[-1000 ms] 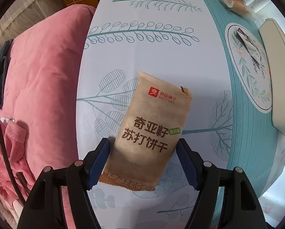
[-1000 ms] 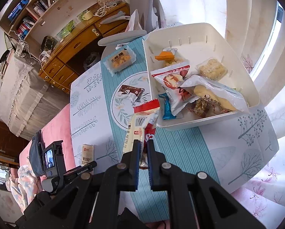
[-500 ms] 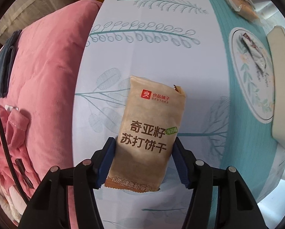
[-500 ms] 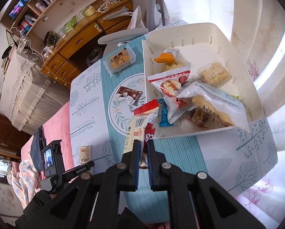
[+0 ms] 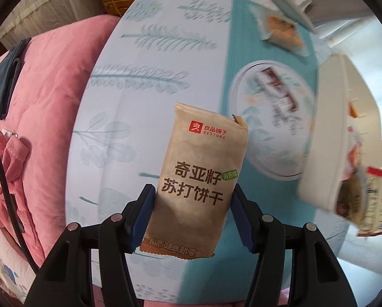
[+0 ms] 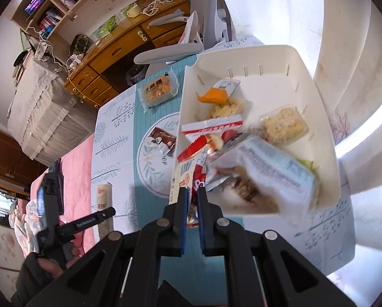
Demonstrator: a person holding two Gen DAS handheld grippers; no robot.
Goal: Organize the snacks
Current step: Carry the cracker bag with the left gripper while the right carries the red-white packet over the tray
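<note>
My left gripper [image 5: 193, 215] is shut on a brown soda-cracker packet [image 5: 203, 166], held upright above the leaf-print tablecloth [image 5: 150, 58]. The right wrist view shows the same packet [image 6: 102, 194] hanging from that gripper [image 6: 106, 213] at the left. My right gripper [image 6: 193, 199] is shut on a red-and-cream snack packet [image 6: 188, 168], whose top reaches over the near left wall of the white basket [image 6: 188, 84]. Several wrapped snacks lie in that basket, blurred at the front. The basket [image 5: 326, 128] also shows at the right of the left wrist view.
A brown wrapped snack [image 6: 164, 138] lies on the round floral motif of the teal runner. A clear pack of orange biscuits [image 6: 159, 90] sits at the table's far end. A pink blanket [image 5: 45, 97] borders the table's left edge. A chair and wooden desk stand behind.
The left jaws closed on the cracker packet, lifted it off the cloth and carried it toward the basket. The right gripper brought its packet closer to the basket's near wall.
</note>
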